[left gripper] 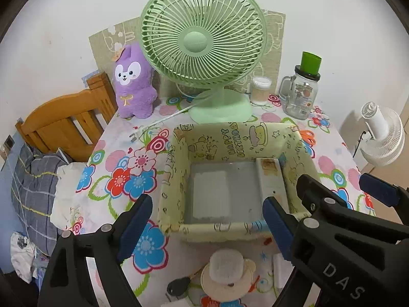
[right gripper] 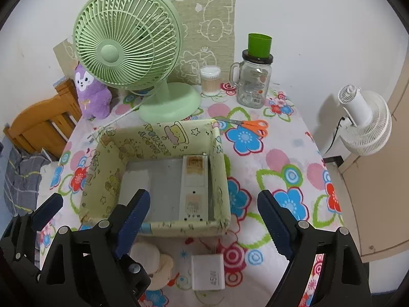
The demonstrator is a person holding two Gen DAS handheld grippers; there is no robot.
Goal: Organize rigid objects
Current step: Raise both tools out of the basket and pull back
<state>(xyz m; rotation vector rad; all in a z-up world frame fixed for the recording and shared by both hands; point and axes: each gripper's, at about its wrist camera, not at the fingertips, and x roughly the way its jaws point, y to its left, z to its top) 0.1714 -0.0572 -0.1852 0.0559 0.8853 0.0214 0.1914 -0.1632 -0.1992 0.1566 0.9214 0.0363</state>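
Both hand-held grippers, left [left gripper: 207,220] and right [right gripper: 203,220], spread empty above the box [right gripper: 217,153]; only the right view catches scissors [right gripper: 245,125] beyond, charger [right gripper: 208,272] beneath.

Black gripper [right gripper: 203,220] frames, ribbed blue pads [right gripper: 135,220], silver screws, white lettering.

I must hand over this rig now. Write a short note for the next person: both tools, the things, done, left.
Left tool: open, empty.
Right tool: open, empty.
Box: mid-table; a long white remote lies inside along its right wall.
Done: remote is in.
Left, probably: scissors behind the box; charger, key and small hat in front.
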